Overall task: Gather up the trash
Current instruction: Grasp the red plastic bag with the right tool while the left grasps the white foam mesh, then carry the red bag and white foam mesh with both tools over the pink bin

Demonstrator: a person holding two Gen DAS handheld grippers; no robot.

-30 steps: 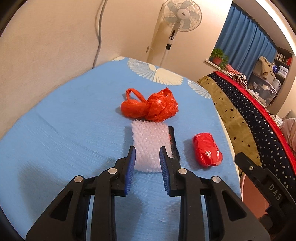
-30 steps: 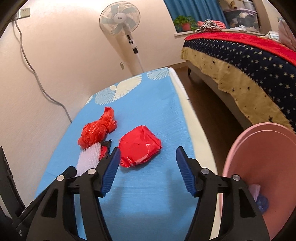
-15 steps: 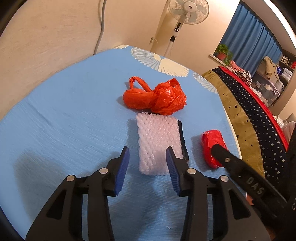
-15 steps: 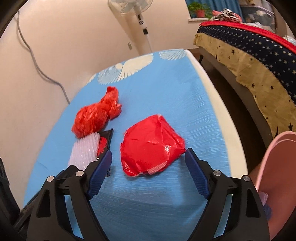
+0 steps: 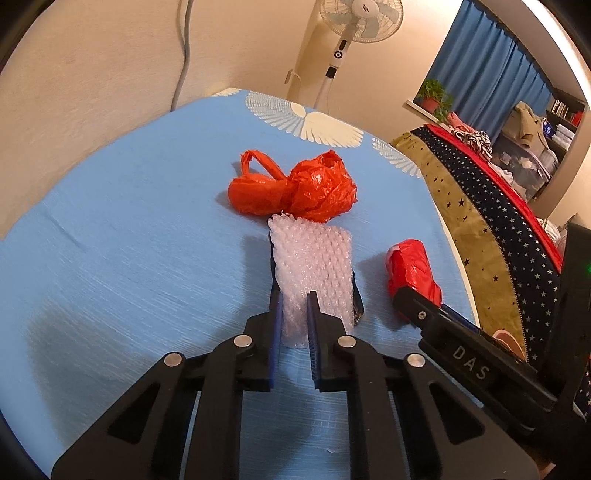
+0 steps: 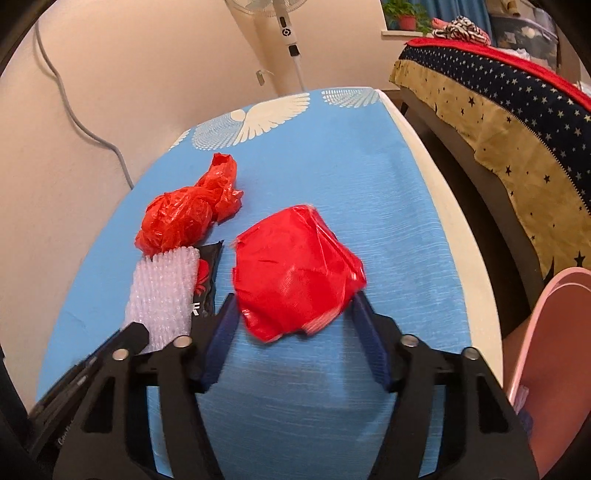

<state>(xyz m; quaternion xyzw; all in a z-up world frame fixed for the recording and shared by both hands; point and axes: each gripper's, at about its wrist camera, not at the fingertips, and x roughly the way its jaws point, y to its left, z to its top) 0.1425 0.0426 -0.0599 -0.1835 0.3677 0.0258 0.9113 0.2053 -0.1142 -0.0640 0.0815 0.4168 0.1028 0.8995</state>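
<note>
A sheet of white bubble wrap point(image 5: 314, 258) lies on the blue table point(image 5: 129, 240), on top of a black packet point(image 6: 208, 280). My left gripper point(image 5: 293, 295) is closing, and its blue pads pinch the near end of the wrap. Behind it sits a crumpled orange plastic bag point(image 5: 295, 188). To the right lies a red plastic wad point(image 6: 291, 266), with my right gripper point(image 6: 293, 295) around it. Its jaws are closing and both pads touch the wad's sides. The left wrist view shows one right finger point(image 5: 424, 314) against the wad point(image 5: 410, 266).
A pink bin point(image 6: 554, 350) stands below the table's right edge. Beyond it is a bed with a star-patterned cover point(image 5: 498, 221). A standing fan point(image 5: 354, 22) and a wall with a cable are behind the table.
My left jaws widened, slid over the bubble wrap's near end and closed on it. My right gripper moved forward and down around the red wad, and its jaws narrowed onto it.
</note>
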